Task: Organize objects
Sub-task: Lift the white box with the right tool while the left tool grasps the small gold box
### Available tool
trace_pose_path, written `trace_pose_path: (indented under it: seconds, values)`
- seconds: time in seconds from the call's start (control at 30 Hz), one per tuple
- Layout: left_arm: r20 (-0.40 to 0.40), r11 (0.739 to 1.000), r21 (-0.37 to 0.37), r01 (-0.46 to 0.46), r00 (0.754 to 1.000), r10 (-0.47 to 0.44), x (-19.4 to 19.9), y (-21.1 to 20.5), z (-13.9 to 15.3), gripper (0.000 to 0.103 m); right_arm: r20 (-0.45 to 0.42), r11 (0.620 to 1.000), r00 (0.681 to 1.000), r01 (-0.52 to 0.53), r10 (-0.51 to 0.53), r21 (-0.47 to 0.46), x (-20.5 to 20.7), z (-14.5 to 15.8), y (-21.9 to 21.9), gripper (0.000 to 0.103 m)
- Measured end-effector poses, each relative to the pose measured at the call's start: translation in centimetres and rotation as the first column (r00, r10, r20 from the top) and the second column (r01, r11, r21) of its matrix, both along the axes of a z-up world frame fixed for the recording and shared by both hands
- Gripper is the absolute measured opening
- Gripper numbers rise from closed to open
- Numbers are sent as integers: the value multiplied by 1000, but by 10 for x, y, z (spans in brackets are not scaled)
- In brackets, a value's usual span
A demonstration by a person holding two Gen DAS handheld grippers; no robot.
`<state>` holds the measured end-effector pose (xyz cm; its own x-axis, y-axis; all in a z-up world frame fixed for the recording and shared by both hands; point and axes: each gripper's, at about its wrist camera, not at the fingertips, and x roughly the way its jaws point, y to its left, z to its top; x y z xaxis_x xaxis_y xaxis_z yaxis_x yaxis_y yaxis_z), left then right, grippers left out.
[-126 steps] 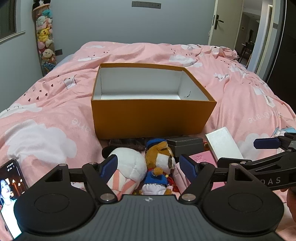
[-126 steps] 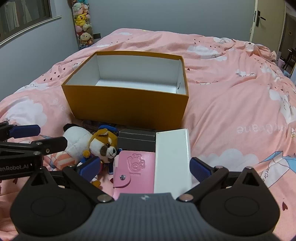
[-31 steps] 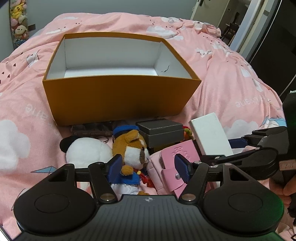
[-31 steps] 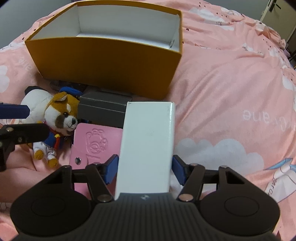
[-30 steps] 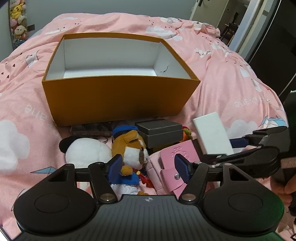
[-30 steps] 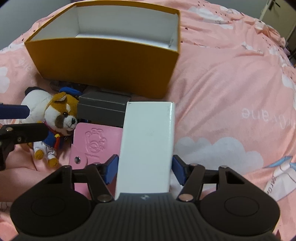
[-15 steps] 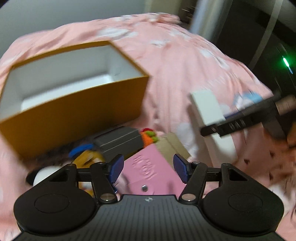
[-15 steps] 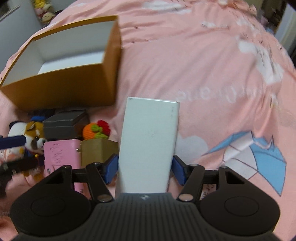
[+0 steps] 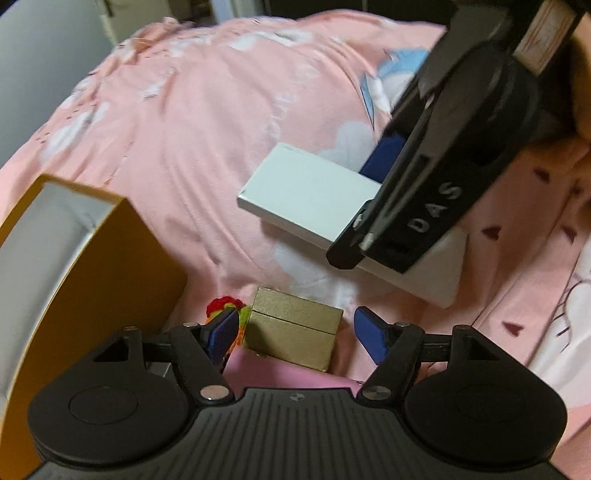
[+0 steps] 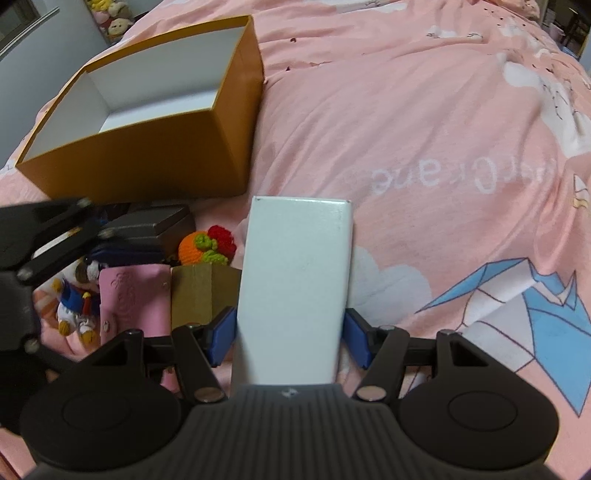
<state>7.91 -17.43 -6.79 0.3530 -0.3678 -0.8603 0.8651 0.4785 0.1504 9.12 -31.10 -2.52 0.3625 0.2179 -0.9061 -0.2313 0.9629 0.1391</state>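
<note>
Since a second ago the white box point(image 10: 295, 288) has come up off the pile, clamped in the right gripper point(image 10: 288, 332), its long side pointing straight out from the fingers. It hangs over the bedspread point(image 10: 406, 129); the orange box point(image 10: 140, 155) sits far left. Left gripper point(image 9: 295, 328) hovers spread wide and empty over the gold box point(image 9: 291, 336).

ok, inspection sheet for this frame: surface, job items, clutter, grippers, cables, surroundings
Surface: pink bedspread, rumpled.
Job's things: white box held off the bed; orange box open, nothing seen inside; tan box, pink wallet, grey box, plush dog, knitted fruit in a pile.
Clutter: nothing seen.
Grippers: right hand-held gripper shut on white box; left hand-held gripper open over tan box.
Cables: nothing seen.
Surroundings: grey wall, hanging plush toys.
</note>
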Motion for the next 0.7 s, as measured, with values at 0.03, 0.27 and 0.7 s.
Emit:
trace_pose_path:
  seconds: [0.03,0.27,0.7]
  values:
    - [-2,1000,19,22,1000,-22,2,-3,-3,84,-2,1000,1000,-9,9,2,-1,0,0,64]
    - [-40,998,68,19,999,-16,16,-13,-22,78,1,999,999,-52,52,6,-3,-5,2,64]
    - [-22,976,-123,-178,984,177,2,19,-15,72,11,997,998,-66,66,-30,-5,3,12,64]
